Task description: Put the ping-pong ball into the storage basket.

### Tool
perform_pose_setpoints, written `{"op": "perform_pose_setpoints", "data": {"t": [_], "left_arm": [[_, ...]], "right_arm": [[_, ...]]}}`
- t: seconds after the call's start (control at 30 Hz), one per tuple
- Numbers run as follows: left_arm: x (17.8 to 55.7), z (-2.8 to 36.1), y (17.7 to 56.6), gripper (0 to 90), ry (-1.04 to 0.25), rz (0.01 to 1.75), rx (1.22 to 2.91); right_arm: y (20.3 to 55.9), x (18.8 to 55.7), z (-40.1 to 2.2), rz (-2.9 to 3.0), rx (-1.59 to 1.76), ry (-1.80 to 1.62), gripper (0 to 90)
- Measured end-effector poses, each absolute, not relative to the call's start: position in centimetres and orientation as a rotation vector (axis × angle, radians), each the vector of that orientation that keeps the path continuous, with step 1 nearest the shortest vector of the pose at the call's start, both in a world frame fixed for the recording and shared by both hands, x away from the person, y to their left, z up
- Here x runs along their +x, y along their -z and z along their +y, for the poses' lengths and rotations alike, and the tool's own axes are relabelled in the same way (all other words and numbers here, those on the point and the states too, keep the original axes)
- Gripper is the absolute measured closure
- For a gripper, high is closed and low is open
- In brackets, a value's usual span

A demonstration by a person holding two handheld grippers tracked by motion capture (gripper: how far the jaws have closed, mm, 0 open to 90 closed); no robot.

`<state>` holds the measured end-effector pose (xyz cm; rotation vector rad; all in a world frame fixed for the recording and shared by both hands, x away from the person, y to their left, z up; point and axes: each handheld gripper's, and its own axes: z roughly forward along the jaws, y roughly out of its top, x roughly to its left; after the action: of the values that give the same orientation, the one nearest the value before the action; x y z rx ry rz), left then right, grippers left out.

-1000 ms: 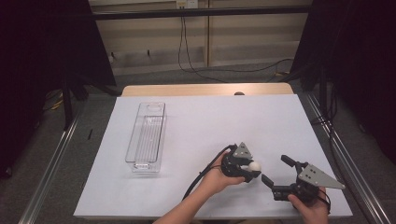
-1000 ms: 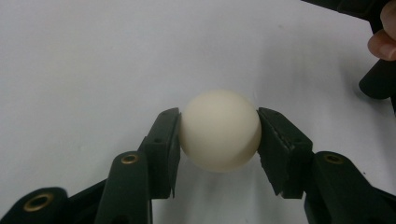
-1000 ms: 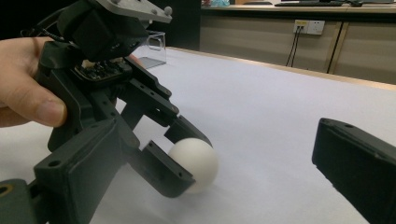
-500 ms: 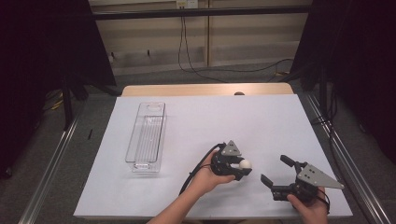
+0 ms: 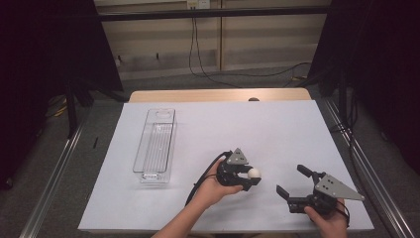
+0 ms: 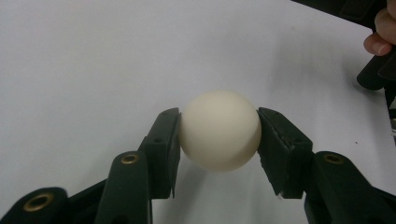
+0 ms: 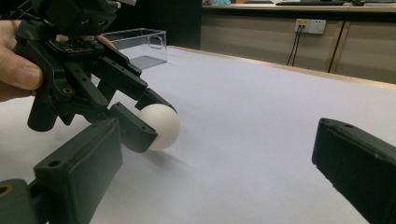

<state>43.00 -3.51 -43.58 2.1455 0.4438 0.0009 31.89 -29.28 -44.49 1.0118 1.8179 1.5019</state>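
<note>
— White paper covers the table [image 5: 208,124]; where is the ball now?

— My left gripper [image 5: 243,176] is clamped on the white ball [image 5: 254,173], low and just right of centre in the high view. A second ago I held it further right; I've carried it leftward, toward the clear bin [image 5: 155,146].

— And your right gripper [image 5: 295,187]?

— Wide open, holding nothing, parked at lower right. The bin looks like my destination.

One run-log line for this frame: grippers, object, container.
left gripper: shut on small white ball | right gripper: open, holding nothing | clear plastic bin: on white table sheet, apart from ball
</note>
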Motion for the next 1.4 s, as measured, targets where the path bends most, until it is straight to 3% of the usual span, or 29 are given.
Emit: {"op": "perform_pose_setpoints", "data": {"t": [1.4], "left_arm": [[43.7, 0.1, 42.7, 51.1, -0.019, 0.518, 2.121]], "right_arm": [[44.5, 31.9, -29.1, 1.826, 1.005, -1.494, 1.1]]}}
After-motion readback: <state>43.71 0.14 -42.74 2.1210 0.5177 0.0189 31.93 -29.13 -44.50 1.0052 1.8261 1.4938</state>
